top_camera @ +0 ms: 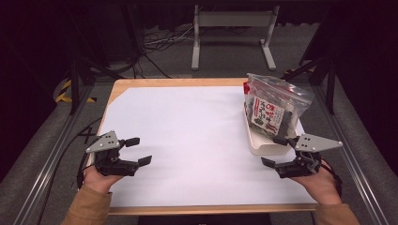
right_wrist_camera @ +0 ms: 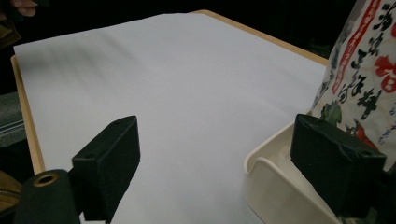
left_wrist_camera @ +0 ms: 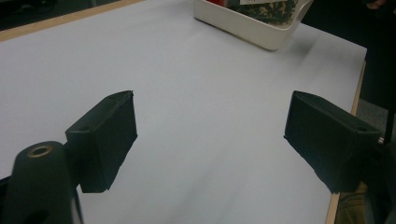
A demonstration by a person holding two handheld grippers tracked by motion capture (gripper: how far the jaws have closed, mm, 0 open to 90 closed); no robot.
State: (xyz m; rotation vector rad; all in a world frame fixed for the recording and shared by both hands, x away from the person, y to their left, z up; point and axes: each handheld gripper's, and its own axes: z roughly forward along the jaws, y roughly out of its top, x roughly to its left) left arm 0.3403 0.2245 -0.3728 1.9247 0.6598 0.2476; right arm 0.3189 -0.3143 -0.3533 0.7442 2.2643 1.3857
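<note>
**High view: both jaws wide apart, nothing held, tray of snack packs at the far right**

High view shows me at the near edge of the table [top_camera: 123,85], a wooden top covered almost wholly by a white sheet [top_camera: 187,140]. My left hand [top_camera: 96,180] comes in at the lower left holding my left gripper [top_camera: 138,151], its grey three-cornered plate on top and its two black jaws spread wide, pointing toward the middle of the sheet. Nothing sits between them. My right hand [top_camera: 321,185] comes in at the lower right with my right gripper [top_camera: 274,151], its jaws also spread wide and empty, pointing to the left, just in front of the near end of a cream tray [top_camera: 263,146].

That tray stands on the right side of the table, running away from me. A clear plastic bag [top_camera: 277,105] stands up in it, stuffed with dark packets; the front one bears a white label with red and black characters. I cannot read them.

Left gripper view looks along my left gripper [left_wrist_camera: 210,135] across bare white sheet; both jaws stand far apart, with the cream tray [left_wrist_camera: 243,25] well beyond them at the top of the frame.

Right gripper view has my right gripper [right_wrist_camera: 215,154] with its jaws equally far apart. One jaw hangs over the sheet; the other sits at the rounded corner of the tray [right_wrist_camera: 271,182], though whether it touches the rim I cannot tell. The printed packet [right_wrist_camera: 359,79] rises just behind that jaw.
</note>
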